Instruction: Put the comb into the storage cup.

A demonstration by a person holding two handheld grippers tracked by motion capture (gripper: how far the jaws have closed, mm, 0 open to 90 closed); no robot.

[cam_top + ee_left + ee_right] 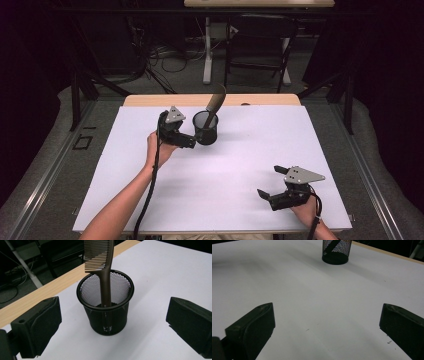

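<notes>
A black mesh cup (206, 129) stands upright at the back middle of the white table cover (250, 150). A brown comb (216, 103) stands in it handle down, its teeth end leaning over the rim. My left gripper (187, 131) is open just left of the cup and holds nothing. In the left gripper view, the cup (106, 315) and comb (98, 257) sit a little ahead, between the spread pads (40, 322). My right gripper (270, 181) is open and unladen at the front right; the cup (336, 252) shows far off in its view.
A wooden table edge (150, 100) runs behind the white cover. Beyond it on the floor stand a dark chair (260, 45), a white table leg (207, 50) and loose cables (170, 57). Bare white cover lies between the two grippers.
</notes>
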